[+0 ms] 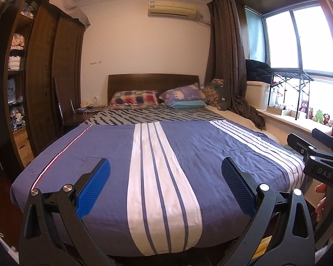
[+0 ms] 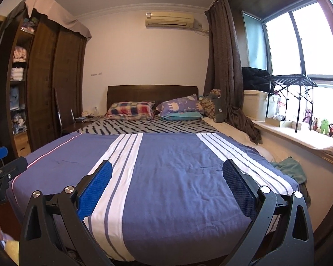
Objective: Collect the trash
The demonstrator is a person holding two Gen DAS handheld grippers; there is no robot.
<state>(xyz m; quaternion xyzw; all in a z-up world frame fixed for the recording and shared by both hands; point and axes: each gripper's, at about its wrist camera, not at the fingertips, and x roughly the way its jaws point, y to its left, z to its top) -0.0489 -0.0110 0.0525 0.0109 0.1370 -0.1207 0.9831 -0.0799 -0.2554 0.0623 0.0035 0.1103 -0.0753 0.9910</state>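
Two grippers: left gripper (image 1: 165, 169) and right gripper (image 2: 167, 170), blue-padded, both spread wide, empty
Trash: cannot tell which item
Bed: blue quilt with white stripes (image 1: 113, 153), near
Far: checked pillow (image 1: 134, 97)

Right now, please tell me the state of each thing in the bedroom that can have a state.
left gripper: open, holds nothing
right gripper: open, holds nothing
blue striped bedspread: spread flat over the bed
dark brown curtain: drawn aside, its end lies on the mattress
tall dark wooden wardrobe: left section open, shelves visible
green-grey roller blind: partly lowered
beige wall air conditioner: flap shut
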